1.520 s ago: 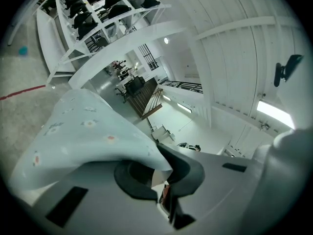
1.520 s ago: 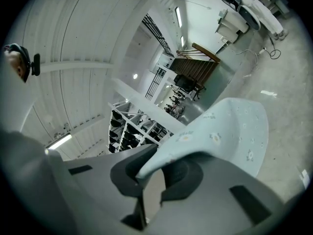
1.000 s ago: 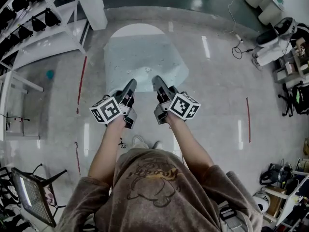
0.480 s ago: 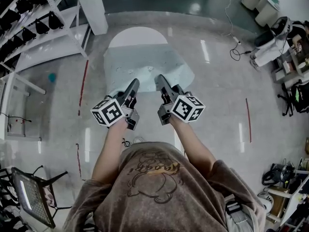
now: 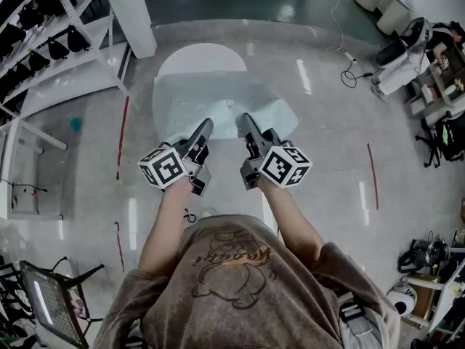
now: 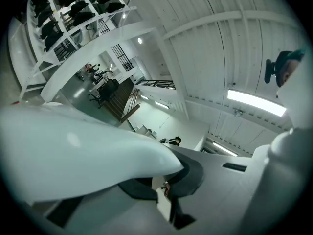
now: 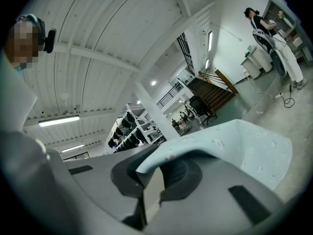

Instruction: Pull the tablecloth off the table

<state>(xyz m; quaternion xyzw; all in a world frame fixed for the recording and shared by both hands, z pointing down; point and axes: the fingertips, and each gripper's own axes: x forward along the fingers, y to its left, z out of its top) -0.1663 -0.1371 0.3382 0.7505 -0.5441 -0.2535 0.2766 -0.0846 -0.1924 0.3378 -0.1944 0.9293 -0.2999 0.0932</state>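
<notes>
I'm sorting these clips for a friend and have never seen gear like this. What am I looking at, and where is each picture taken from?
There is no robot here: a person holds a two-jaw gripper in each hand. The wide picture comes from a camera on the person's head, looking steeply down, so you see their arms, the left gripper and the right gripper. The checkered cubes are part of the grippers. The other two pictures come from wide-angle cameras riding on each gripper and looking along its jaws, which is why the room looks bent. Ahead stands a round white table with a pale blue tablecloth lying partly off it, its far part bare. Both grippers are shut on the cloth's near edge.
</notes>
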